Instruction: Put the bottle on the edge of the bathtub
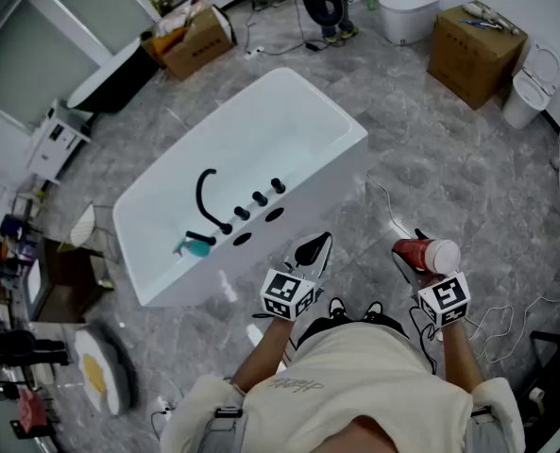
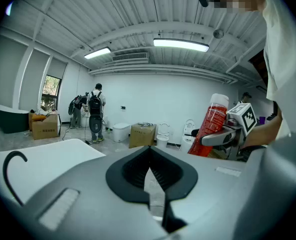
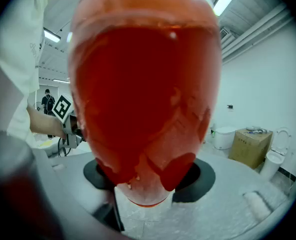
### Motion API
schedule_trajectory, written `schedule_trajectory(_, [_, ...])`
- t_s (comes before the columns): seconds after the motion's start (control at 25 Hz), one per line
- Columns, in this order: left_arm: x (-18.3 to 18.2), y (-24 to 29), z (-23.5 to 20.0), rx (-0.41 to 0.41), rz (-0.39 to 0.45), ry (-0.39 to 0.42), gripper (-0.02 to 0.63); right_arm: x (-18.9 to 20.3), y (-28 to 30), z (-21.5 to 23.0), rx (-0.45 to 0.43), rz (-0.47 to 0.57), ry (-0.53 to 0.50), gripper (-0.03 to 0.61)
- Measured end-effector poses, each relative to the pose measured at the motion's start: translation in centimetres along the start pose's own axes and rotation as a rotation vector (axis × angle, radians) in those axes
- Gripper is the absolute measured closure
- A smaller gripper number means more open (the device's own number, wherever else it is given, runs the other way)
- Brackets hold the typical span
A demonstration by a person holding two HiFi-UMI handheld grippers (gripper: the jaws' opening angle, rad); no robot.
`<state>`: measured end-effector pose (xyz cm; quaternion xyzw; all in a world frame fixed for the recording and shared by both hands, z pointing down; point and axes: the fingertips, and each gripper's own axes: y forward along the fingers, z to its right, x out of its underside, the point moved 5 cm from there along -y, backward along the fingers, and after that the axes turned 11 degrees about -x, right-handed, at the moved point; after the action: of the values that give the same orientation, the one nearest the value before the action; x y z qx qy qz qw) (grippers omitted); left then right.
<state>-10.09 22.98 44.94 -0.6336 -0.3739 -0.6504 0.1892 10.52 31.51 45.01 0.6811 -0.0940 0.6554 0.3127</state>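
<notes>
The red bottle [image 1: 427, 254] with a white cap lies sideways, clamped between the jaws of the right gripper [image 1: 419, 260], above the grey floor [image 1: 402, 159] and well apart from the white bathtub [image 1: 347, 128]. In the right gripper view the bottle [image 3: 143, 99] fills the frame and its label is too blurred to read. The left gripper [image 1: 313, 250] has its jaws together on nothing. The tub's near rim carries a black faucet [image 1: 207, 196] with knobs; the rim toward the right corner is bare. A thin cable [image 1: 379, 201] lies on the floor between.

A red bottle [image 3: 143, 99] fills the view, clamped in the right tool [image 3: 148, 179]; cardboard box [image 3: 250, 146] beyond.
</notes>
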Motion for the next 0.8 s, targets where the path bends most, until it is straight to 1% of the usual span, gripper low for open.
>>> schedule_trajectory(0.16, [-0.1,0.4,-0.8,-0.007,0.011,-0.001,0.603,-0.5,1.0,0.6,0.002,0.001,-0.025,0.304])
schedule_trajectory(0.56, [0.3,1.4,-1.3,0.024,0.008,-0.012,0.603,-1.6,1.4,0.4,0.017,0.029,-0.035,0.301])
schedule_trajectory(0.8, [0.6,1.2,-2.2,0.046,0.005,-0.021,0.603,-1.9,2.7,0.1,0.039,0.008,-0.039,0.299])
